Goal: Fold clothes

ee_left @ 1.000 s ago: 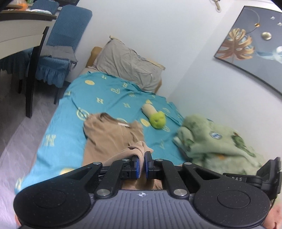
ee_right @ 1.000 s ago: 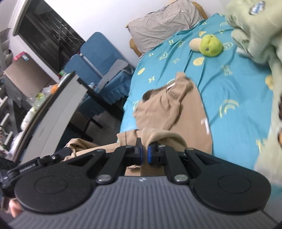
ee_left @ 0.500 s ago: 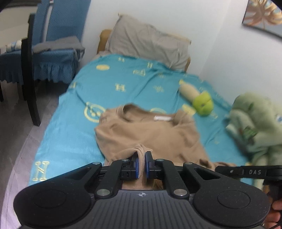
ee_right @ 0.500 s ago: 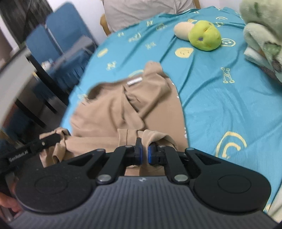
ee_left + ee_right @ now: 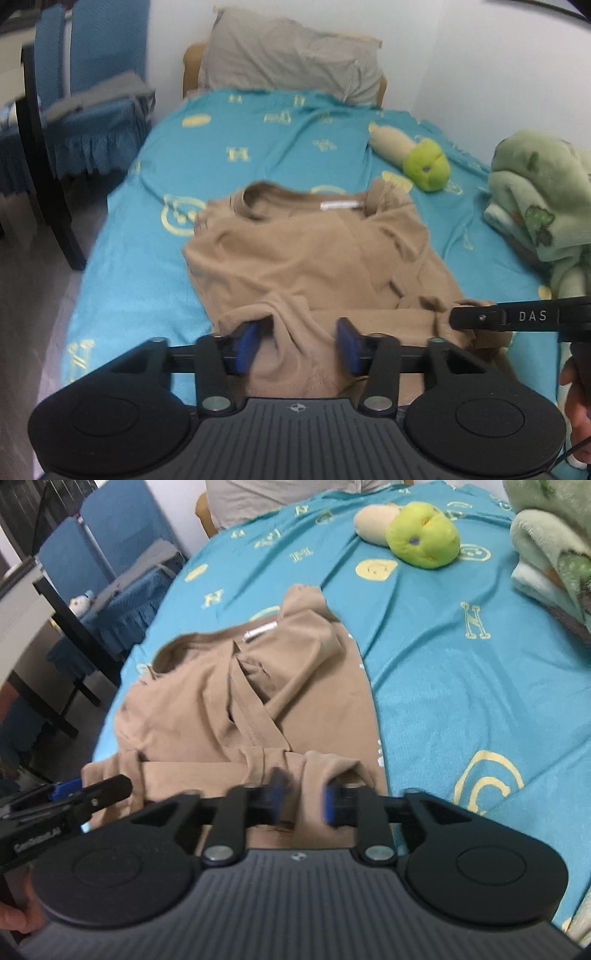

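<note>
A tan shirt point(image 5: 314, 258) lies crumpled on the teal bed sheet point(image 5: 229, 155), collar toward the pillow, with its near edge doubled over onto itself. My left gripper point(image 5: 297, 347) sits low over that near edge. Its jaws are opening, and a bunch of tan cloth lies loose between the blue pads point(image 5: 245, 347). In the right wrist view the shirt point(image 5: 240, 701) fills the middle. My right gripper point(image 5: 303, 803) is also opening over the hem, its pads blurred, with cloth between them. Each gripper shows at the edge of the other's view.
A grey pillow point(image 5: 291, 62) leans at the bed's head. A green plush toy point(image 5: 424, 166) and a heaped green blanket point(image 5: 543, 199) lie on the right side of the bed. Blue-covered chairs point(image 5: 96, 92) and a dark table leg point(image 5: 48, 184) stand left of the bed.
Both grippers came down and forward with the shirt's hem pinched, laying it over the shirt. Their jaws, shut on cloth before, now stand apart.
</note>
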`<state>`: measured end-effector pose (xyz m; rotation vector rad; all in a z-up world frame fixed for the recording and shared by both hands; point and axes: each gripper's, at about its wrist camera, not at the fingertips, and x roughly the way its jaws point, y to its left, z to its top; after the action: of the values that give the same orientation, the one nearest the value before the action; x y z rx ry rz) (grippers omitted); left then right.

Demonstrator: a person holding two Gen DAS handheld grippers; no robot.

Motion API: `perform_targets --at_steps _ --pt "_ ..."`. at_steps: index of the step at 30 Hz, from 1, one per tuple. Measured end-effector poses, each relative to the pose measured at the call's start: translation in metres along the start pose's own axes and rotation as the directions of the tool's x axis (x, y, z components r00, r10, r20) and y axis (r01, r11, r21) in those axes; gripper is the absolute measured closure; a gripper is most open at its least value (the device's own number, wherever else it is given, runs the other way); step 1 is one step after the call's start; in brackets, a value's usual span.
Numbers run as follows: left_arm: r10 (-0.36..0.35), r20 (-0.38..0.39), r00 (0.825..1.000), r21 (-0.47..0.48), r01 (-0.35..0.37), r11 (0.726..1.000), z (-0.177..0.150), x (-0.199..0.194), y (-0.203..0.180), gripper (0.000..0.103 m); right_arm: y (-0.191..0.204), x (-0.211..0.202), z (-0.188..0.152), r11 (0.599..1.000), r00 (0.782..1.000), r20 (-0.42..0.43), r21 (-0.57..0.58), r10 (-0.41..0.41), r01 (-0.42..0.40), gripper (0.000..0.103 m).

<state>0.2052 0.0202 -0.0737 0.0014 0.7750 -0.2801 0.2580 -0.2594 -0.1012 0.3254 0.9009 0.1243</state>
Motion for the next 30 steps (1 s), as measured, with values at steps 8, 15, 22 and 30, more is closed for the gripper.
perform_targets --at_steps 8,15,22,30 --pt "0.022 0.203 0.979 0.026 -0.028 0.999 -0.006 -0.085 -0.017 0.014 0.018 -0.081 -0.010 0.998 0.963 0.268 -0.068 0.016 0.003 0.020" --pt "0.093 0.306 0.948 0.021 -0.105 0.994 -0.026 -0.133 -0.030 0.000 0.037 -0.140 -0.053 0.980 0.843 0.532 -0.195 0.078 0.032 0.019" --pt "0.131 0.286 0.949 0.009 -0.139 0.990 -0.051 -0.146 -0.042 0.000 0.039 -0.148 -0.075 0.975 0.881 0.473 -0.209 0.031 0.078 0.019" --pt "0.168 0.338 0.926 0.019 -0.185 0.983 -0.074 -0.158 -0.061 0.000 0.049 -0.155 -0.091 0.965 0.868 0.496 -0.231 0.011 0.120 0.020"
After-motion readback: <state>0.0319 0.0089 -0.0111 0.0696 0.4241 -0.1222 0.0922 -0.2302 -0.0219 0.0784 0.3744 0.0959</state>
